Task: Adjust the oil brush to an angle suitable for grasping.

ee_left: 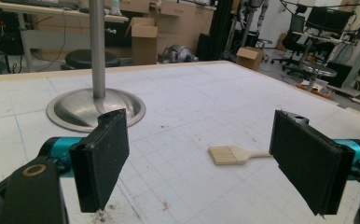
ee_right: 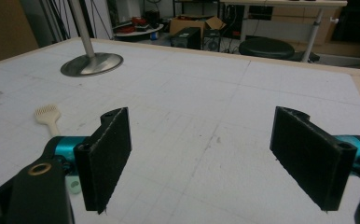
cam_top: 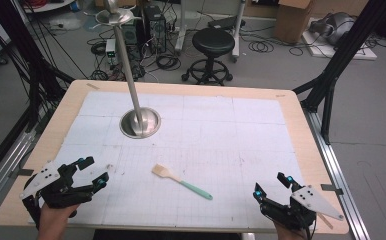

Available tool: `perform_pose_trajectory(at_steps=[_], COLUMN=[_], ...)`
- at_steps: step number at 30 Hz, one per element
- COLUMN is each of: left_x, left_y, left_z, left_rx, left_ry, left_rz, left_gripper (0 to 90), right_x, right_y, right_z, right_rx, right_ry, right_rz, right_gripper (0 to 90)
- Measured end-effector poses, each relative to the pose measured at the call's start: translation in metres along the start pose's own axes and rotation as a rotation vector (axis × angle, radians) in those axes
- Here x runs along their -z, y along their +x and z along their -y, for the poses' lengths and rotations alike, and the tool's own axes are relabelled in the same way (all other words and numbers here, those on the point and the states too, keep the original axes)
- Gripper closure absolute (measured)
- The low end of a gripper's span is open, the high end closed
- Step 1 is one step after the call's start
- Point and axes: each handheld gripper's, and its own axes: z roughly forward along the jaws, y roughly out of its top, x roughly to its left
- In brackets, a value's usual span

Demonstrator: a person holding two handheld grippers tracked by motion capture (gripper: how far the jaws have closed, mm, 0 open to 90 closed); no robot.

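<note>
On the gridded table [cam_top: 241, 145], a brush [cam_top: 181, 182] lies; stool [cam_top: 213, 42] behind.

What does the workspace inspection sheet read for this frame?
Surface: wooden table under a white gridded mat, lightly smudged.
Job's things: pastry brush with pale bristles and mint-green handle, lying flat between the grippers, untouched.
Clutter: steel pole on a round domed base, standing on the mat.
Grippers: left gripper and right gripper both open, empty.
Cables: loose cables on the floor.
Surroundings: black round stool, cardboard box.
</note>
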Motion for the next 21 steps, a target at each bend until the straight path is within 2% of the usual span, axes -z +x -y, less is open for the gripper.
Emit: perform_pose_trajectory(at_steps=[9,11,17,18,19,20,21], left_x=[0.000,0.000,-0.002,-0.002,-0.002,-0.002,-0.003], left_y=[0.003,0.001,0.000,0.000,0.000,0.000,0.000], left_z=[0.001,0.001,0.002,0.002,0.002,0.002,0.002], left_rx=[0.016,0.013,0.009,0.008,0.009,0.009,0.009], left_ry=[-0.002,-0.001,0.008,0.013,0.015,0.015,0.017], left_rz=[-0.014,-0.012,0.002,0.005,0.007,0.007,0.008], left_gripper=[20.2,20.2,20.6,20.6,21.0,21.2,21.2], right_x=[-0.002,-0.005,-0.016,-0.017,-0.021,-0.024,-0.024], right_y=[0.001,0.009,0.026,0.029,0.036,0.040,0.040], right_z=[0.000,0.000,-0.002,-0.003,-0.003,-0.003,-0.003], right_rx=[0.000,0.002,0.001,0.000,0.011,0.018,0.018], right_ry=[0.002,0.002,0.006,0.010,0.015,0.022,0.022], right_rz=[-0.015,-0.036,-0.044,-0.055,-0.087,-0.114,-0.114], right_gripper=[19.2,19.2,19.9,23.1,33.8,37.9,37.9])
